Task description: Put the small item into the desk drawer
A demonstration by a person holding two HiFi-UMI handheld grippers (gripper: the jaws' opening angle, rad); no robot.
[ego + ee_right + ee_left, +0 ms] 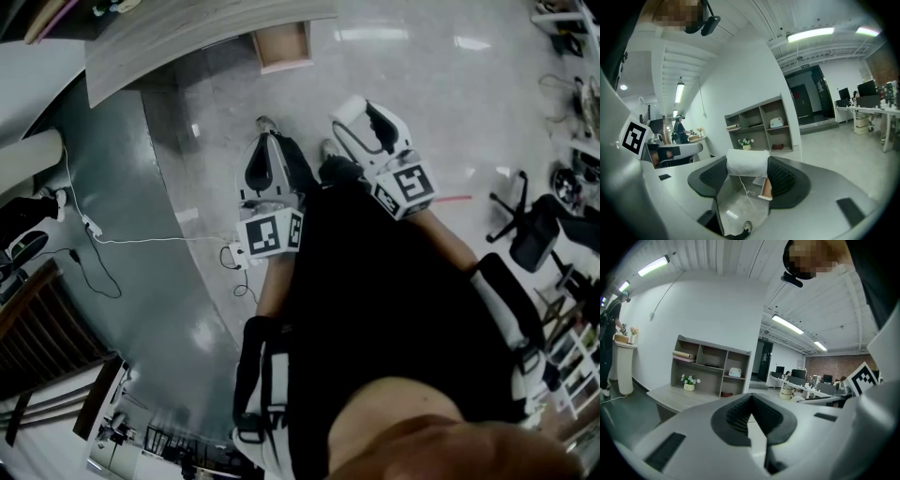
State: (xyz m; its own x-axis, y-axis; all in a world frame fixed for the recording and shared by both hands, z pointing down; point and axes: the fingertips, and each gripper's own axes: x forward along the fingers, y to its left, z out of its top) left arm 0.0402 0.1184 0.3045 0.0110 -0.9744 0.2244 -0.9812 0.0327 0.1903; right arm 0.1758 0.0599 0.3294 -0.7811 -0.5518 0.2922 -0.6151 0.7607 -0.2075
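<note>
A small white spool with a loose thread hanging from it sits between the black pads of my right gripper, which is shut on it. Below the spool, between the jaws, shows the open wooden drawer. From the head view the same drawer stands pulled out under the grey desk, ahead of both grippers. My right gripper is held above the floor, nearer the drawer. The left gripper hangs lower left of it. Its jaws meet at the tips with nothing in them.
On the desk stands a shelf unit with a flower pot. A white cable lies on the floor at the left. An office chair stands at the right. A person is at a pedestal far left.
</note>
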